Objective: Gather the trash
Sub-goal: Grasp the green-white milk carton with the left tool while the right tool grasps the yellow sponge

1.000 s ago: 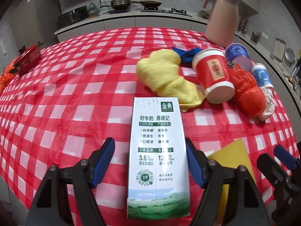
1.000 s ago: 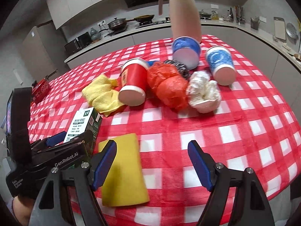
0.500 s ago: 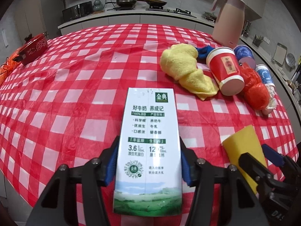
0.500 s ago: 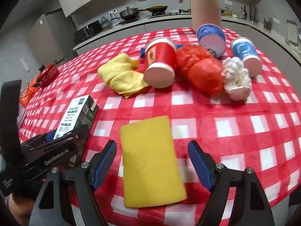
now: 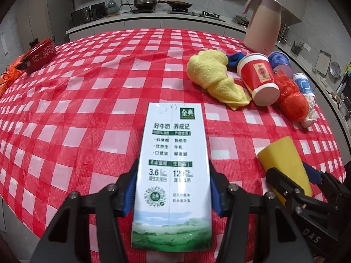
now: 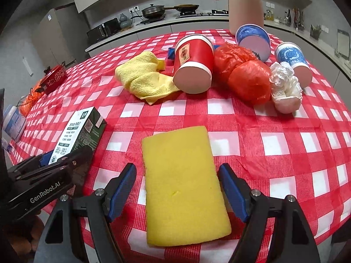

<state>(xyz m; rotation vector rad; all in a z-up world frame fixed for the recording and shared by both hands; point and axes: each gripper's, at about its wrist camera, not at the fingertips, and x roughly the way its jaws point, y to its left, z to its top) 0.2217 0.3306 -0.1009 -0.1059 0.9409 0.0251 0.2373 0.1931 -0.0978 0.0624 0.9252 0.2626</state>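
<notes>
My left gripper (image 5: 172,188) is shut on a white and green milk carton (image 5: 173,164), its blue pads pressed on both long sides; the carton also shows in the right wrist view (image 6: 81,131). My right gripper (image 6: 177,188) is open, its fingers on either side of a flat yellow sponge (image 6: 182,182) on the table, with gaps on both sides. The sponge also shows in the left wrist view (image 5: 285,162). Farther back lie a red paper cup (image 6: 193,65), an orange plastic bag (image 6: 243,74), crumpled white paper (image 6: 285,87) and two blue cups (image 6: 254,41).
A yellow cloth (image 6: 144,76) lies left of the red cup on the red checked tablecloth (image 6: 285,153). A pink jug (image 5: 263,24) stands at the back right. A red pot (image 5: 39,52) sits at the far left edge. The table's front edge is just below both grippers.
My left gripper has closed on the milk carton and holds it. My right gripper has moved forward, so the yellow sponge now lies between its open fingers.
</notes>
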